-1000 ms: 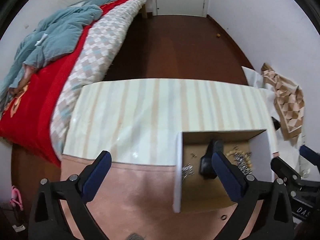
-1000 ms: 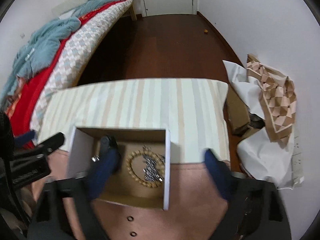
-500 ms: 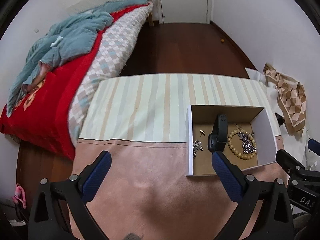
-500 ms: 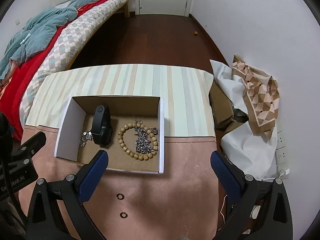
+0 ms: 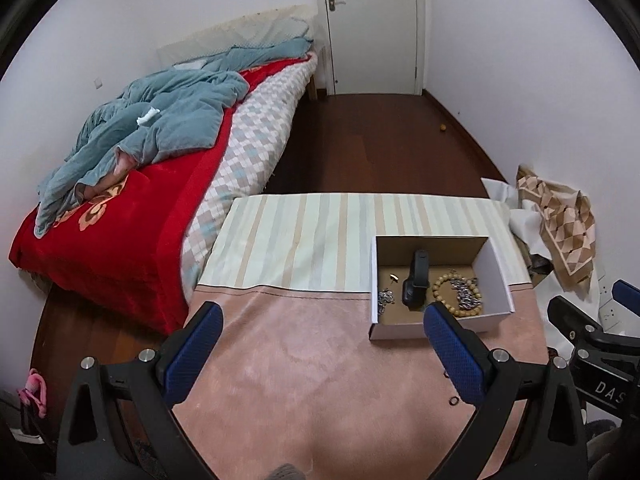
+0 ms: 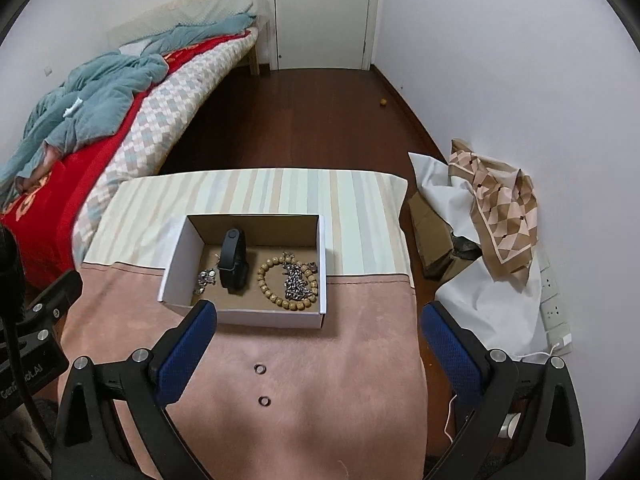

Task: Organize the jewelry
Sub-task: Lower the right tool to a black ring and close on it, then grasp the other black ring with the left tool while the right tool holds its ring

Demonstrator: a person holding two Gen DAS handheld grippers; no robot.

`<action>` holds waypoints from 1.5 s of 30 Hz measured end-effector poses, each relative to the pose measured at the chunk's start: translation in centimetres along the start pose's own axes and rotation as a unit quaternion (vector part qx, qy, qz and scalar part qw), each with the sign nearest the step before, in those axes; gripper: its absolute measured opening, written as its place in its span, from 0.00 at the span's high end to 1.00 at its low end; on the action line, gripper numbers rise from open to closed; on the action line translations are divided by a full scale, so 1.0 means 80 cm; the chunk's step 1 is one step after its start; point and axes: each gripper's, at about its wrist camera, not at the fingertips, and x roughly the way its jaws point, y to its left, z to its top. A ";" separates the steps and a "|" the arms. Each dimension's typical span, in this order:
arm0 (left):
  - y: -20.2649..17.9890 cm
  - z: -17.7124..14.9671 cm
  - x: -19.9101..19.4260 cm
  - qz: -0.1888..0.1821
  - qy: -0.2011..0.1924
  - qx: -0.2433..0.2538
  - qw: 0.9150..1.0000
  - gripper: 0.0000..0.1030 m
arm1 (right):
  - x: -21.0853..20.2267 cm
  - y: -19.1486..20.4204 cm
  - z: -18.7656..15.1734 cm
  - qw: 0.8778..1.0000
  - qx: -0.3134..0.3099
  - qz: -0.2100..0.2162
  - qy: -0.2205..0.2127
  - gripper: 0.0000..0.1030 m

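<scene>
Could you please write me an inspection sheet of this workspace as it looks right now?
Surface: table covered by a pink cloth near, a striped cloth far.
Job's things: open box holds a black band, bead bracelet, chain and a small silver piece; two rings lie outside on the pink cloth.
Clutter: nothing seen on the table.
Grippers: left gripper and right gripper, jaws wide open, empty.
Cables: white lead by the wall sockets.
Surroundings: unmade bed, shut door, bags and scarf on the floor.
</scene>
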 end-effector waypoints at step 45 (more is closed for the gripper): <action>0.010 -0.162 0.154 0.032 0.182 0.022 0.983 0.00 | 0.149 0.058 -0.177 0.994 -0.045 0.056 0.078 0.87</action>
